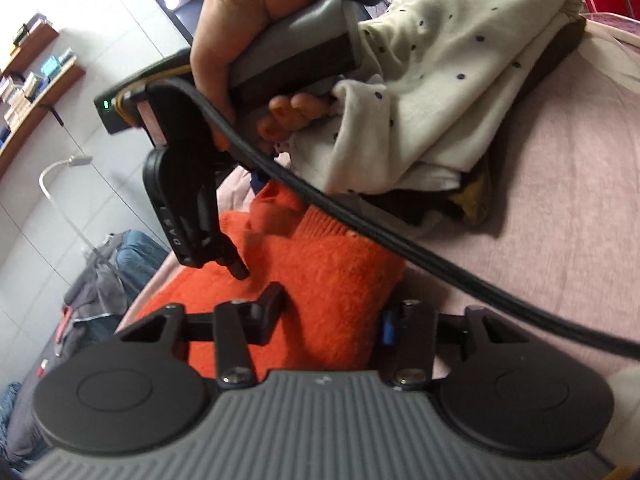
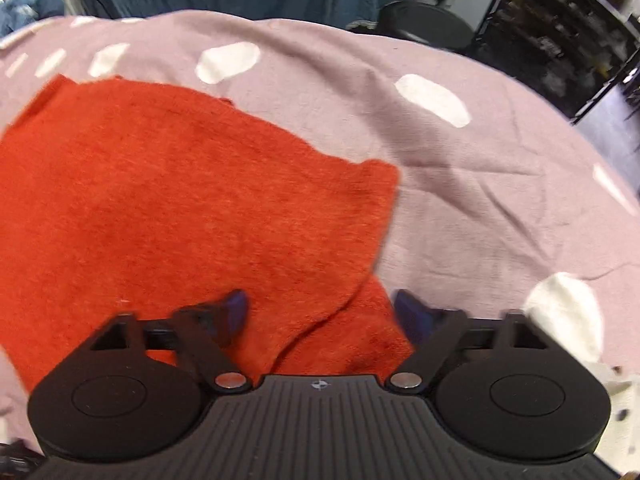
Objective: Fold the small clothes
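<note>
Orange knit sweater (image 2: 180,200) lies flat on the pink bedspread (image 2: 480,200), one flap folded over. Both my grippers, left gripper (image 1: 328,312) and right gripper (image 2: 320,312), hover wide open, holding nothing. I'd pinch both layers at the edge, lift low, fold evenly.

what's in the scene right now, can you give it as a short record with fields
surface: pink bedsheet with white patches
garment being folded: orange knit sweater, lying on the sheet, partly folded over itself
other clothes: cream polka-dot garment heaped over darker clothes, beyond the sweater
left hand-held gripper: open, over the sweater
right hand-held gripper: open, straddling the sweater's edge
cable: black cable crossing the left wrist view
</note>
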Demonstrator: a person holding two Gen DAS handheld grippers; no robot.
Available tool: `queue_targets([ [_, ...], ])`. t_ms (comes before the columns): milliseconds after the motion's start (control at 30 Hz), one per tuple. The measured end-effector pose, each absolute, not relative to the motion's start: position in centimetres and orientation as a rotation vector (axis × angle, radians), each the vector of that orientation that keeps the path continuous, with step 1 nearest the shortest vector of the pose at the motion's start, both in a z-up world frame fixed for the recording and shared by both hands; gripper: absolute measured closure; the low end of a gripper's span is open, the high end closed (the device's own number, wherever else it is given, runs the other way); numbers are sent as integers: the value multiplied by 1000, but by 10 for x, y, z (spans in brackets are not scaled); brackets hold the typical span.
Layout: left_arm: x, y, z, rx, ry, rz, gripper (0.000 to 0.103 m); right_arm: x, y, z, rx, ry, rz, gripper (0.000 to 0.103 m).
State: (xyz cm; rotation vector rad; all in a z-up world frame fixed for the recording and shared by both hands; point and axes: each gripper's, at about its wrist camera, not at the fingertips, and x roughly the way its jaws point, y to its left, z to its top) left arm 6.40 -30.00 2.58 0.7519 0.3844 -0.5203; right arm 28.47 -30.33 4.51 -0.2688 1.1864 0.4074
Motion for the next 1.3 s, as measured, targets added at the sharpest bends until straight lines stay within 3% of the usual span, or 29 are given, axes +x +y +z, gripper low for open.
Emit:
queue_targets([
  [100, 71, -300, 26, 724, 413, -530, 71, 282, -307, 46, -236, 1185, 431, 4],
  [233, 78, -294, 30, 688, 432, -537, 80, 284, -314, 47, -146, 1206, 457, 40],
  [533, 77, -250, 60, 450, 432, -522, 85, 275, -324, 56, -17, 1179, 415, 71],
  [767, 70, -149, 105, 73, 384, -374, 87, 266, -308, 93, 215, 1102, 510, 75],
  [933, 58, -46, 114, -180, 410, -192, 87, 273, -245, 114, 399, 1059, 630, 75],
  [1300, 28, 84, 78, -353, 461, 72, 87, 279, -56, 85, 266, 1127, 755, 76],
])
